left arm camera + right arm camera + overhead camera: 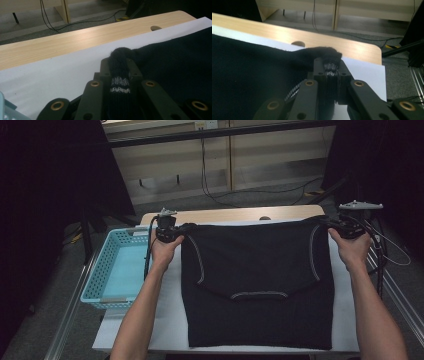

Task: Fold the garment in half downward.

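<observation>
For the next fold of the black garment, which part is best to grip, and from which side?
Probably its two far corners, each approached from its own outer side. The black garment lies flat, folded on the white sheet, so only edges offer a pinch. The left gripper and right gripper are shut on bunched corner fabric there.

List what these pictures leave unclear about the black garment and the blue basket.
- Black garment: its underside and folded-under layers are hidden by its own top layer in the high view.
- Pinched corners: covered by the left gripper and the right gripper.
- Blue basket: its near-right corner is hidden by the left forearm.
</observation>
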Demonstrator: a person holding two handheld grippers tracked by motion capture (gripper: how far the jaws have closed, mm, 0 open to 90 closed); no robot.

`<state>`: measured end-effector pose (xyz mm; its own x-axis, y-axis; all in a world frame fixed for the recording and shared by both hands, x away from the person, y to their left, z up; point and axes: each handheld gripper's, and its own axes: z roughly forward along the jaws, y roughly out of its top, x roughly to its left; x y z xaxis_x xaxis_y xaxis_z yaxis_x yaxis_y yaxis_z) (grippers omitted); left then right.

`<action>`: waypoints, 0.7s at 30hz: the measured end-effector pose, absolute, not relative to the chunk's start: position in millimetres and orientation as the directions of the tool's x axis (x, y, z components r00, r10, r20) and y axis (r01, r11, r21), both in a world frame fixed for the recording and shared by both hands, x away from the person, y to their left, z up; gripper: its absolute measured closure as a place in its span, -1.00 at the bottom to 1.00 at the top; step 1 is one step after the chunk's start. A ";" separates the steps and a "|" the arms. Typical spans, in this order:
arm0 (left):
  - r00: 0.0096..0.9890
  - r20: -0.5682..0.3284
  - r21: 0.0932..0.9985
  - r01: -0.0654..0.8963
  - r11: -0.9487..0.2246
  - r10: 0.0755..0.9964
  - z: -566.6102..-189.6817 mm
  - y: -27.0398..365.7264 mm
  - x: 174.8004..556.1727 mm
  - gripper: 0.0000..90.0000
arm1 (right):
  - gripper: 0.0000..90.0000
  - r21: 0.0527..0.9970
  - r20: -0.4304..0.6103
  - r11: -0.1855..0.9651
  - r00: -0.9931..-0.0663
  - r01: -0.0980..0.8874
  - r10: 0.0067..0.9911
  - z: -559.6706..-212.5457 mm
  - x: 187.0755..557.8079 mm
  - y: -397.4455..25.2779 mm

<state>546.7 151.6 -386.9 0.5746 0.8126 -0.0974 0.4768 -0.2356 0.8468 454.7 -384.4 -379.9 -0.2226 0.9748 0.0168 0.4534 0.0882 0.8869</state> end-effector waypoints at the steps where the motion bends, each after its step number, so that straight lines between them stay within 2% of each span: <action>1: 0.571 -0.099 0.848 0.477 -0.232 0.815 -385.6 152.5 547.9 0.77 | 0.83 0.887 0.024 0.081 -0.221 0.455 0.975 -379.0 456.2 -384.1; 7: 0.569 -0.084 0.858 0.459 -0.232 0.818 -378.0 150.8 548.8 0.76 | 0.83 0.897 0.021 0.082 -0.226 0.435 0.974 -372.9 463.7 -380.9; 14: 0.568 -0.075 0.840 0.479 -0.255 0.820 -383.9 147.5 548.4 0.72 | 0.80 0.887 0.013 0.093 -0.227 0.452 0.974 -386.0 466.4 -380.8; 15: 0.565 -0.086 0.845 0.477 -0.240 0.821 -384.0 147.7 548.7 0.67 | 0.78 0.887 0.014 0.092 -0.226 0.453 0.974 -387.2 467.0 -380.4; 17: 0.550 -0.090 0.842 0.487 -0.232 0.830 -384.2 148.7 548.7 0.44 | 0.57 0.887 0.003 0.100 -0.221 0.452 0.975 -389.4 468.8 -379.3; 20: 0.533 -0.084 0.835 0.498 -0.233 0.842 -385.2 151.6 547.4 0.28 | 0.38 0.889 0.010 0.082 -0.199 0.451 0.980 -390.9 469.2 -379.7; 21: 0.538 -0.086 0.834 0.499 -0.235 0.838 -384.8 151.9 546.3 0.16 | 0.29 0.890 0.036 0.059 -0.198 0.452 0.980 -391.8 468.4 -380.5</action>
<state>546.3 151.9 -384.8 0.5384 0.8383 -0.0857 0.4991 -0.2353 0.8340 468.4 -380.5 -391.8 -0.1981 0.9795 0.0355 0.4517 0.0591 0.8902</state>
